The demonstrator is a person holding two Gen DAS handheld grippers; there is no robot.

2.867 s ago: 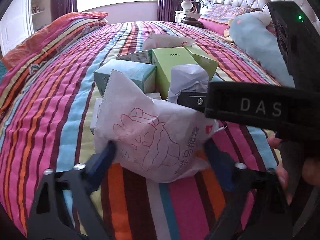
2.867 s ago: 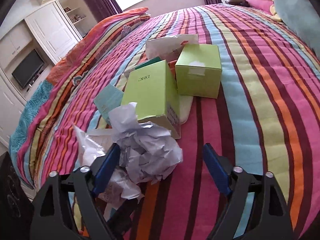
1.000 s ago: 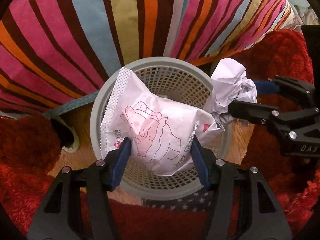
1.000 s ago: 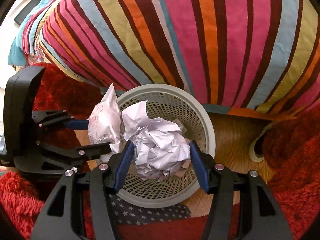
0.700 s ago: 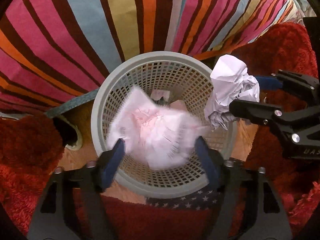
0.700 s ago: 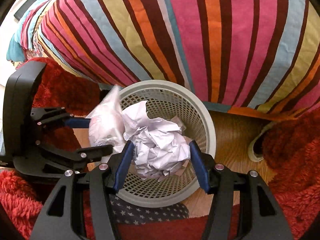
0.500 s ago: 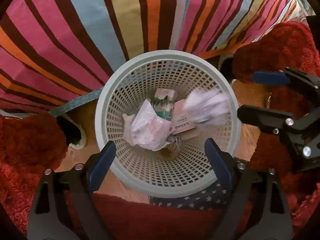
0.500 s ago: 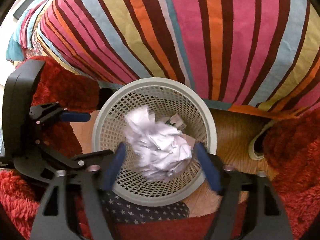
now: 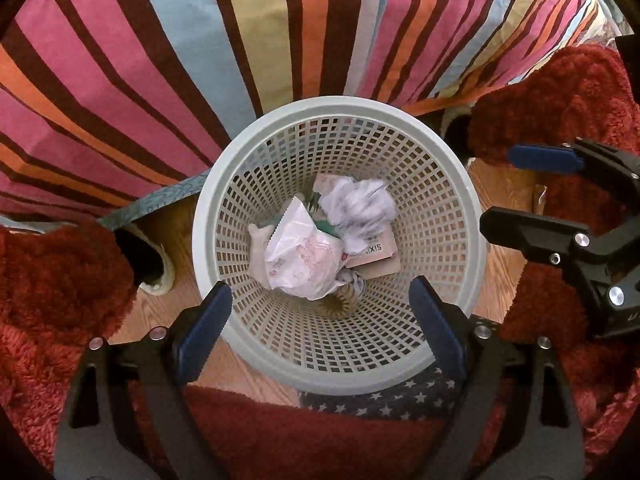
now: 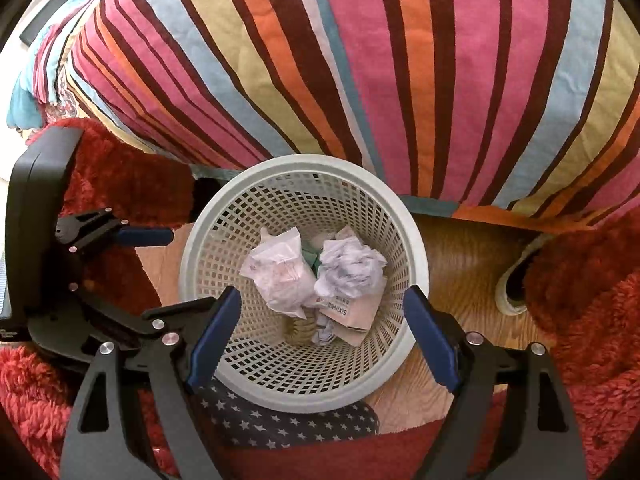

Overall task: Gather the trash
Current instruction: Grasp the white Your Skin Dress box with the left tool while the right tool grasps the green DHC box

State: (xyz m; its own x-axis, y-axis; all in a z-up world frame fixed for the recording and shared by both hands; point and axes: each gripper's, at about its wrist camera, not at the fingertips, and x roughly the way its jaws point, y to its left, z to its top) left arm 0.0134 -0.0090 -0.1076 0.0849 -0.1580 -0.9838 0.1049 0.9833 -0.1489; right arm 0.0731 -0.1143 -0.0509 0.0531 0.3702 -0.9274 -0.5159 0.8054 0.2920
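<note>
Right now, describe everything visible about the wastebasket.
The wastebasket is a round, pale grey plastic bin with lattice walls and a solid rim. It stands upright on wood floor against the striped bedspread. Inside lie a white wrapper, crumpled paper and other scraps. Both tongs hang open above it, touching nothing.

Wrapper [image 9: 304,260] and paper ball [image 9: 358,206] hide basket trash beneath.

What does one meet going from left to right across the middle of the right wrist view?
Left gripper → basket rim → wrapper → crumpled paper → wood floor → slipper → red rug.
</note>
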